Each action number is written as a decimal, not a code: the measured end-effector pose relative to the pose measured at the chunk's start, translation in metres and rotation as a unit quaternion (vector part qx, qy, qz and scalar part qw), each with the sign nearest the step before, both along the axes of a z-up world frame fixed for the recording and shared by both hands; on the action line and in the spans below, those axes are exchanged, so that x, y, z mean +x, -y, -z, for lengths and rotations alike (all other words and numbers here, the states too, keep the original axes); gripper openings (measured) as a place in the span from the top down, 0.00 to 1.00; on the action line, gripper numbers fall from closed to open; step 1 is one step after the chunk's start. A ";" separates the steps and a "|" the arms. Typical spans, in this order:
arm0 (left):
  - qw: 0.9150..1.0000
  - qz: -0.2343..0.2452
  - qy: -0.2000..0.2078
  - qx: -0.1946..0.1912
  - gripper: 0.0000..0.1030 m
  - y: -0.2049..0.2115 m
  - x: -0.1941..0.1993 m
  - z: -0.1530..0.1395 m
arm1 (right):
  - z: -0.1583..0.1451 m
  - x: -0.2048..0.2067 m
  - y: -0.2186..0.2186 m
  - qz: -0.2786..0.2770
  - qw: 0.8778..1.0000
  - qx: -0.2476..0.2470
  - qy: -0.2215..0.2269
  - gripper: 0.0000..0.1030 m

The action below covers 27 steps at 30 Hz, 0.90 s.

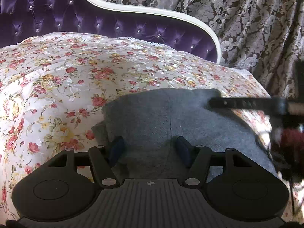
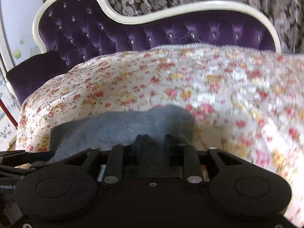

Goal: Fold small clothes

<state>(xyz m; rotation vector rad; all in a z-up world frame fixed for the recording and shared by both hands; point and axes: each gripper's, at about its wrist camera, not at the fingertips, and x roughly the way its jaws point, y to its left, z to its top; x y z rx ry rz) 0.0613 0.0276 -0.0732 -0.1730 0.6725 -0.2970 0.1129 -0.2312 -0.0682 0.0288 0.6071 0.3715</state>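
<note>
A small grey knit garment (image 1: 161, 117) lies on the floral bedspread (image 1: 57, 79). My left gripper (image 1: 150, 146) hovers over its near edge with its blue-padded fingers (image 1: 117, 148) apart and cloth between them, not pinched. The right gripper's black finger (image 1: 237, 103) reaches in from the right onto the garment's far right corner. In the right wrist view the grey garment (image 2: 117, 127) lies under my right gripper (image 2: 152, 138). Its dark fingers stand a small way apart over the cloth edge, in shadow. The view is blurred on the right.
A purple tufted headboard (image 1: 117, 26) with a white frame runs behind the bedspread. Patterned brown curtains (image 1: 247, 28) hang at the back right. A dark purple cushion (image 2: 36, 72) sits at the left end. Boxes (image 2: 5, 121) stand at the far left.
</note>
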 end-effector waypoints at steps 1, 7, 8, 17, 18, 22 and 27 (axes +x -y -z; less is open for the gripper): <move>1.000 -0.001 -0.001 0.000 0.41 0.000 0.000 0.000 | -0.003 0.009 -0.004 0.008 1.000 -0.019 0.001 0.55; 1.000 -0.009 -0.018 -0.009 0.29 -0.001 0.003 -0.009 | -0.021 0.031 0.013 0.053 0.999 0.005 0.004 0.46; 1.000 -0.013 -0.019 -0.005 0.24 0.000 0.001 -0.011 | -0.027 0.022 0.014 0.057 0.998 0.007 0.019 0.32; 0.999 -0.036 -0.019 0.030 0.22 -0.002 -0.040 -0.017 | -0.032 -0.060 -0.007 0.030 0.997 -0.048 0.050 0.10; 0.999 -0.038 -0.024 0.030 0.21 -0.003 -0.044 -0.016 | -0.027 -0.067 -0.009 0.026 0.997 -0.056 0.039 0.10; 0.998 -0.046 -0.039 0.032 0.18 -0.003 -0.053 -0.017 | -0.003 -0.093 -0.011 0.031 0.996 -0.081 0.003 0.09; 0.995 -0.059 -0.038 0.069 0.18 0.007 -0.067 -0.031 | -0.006 -0.120 -0.004 0.048 0.998 -0.043 -0.010 0.03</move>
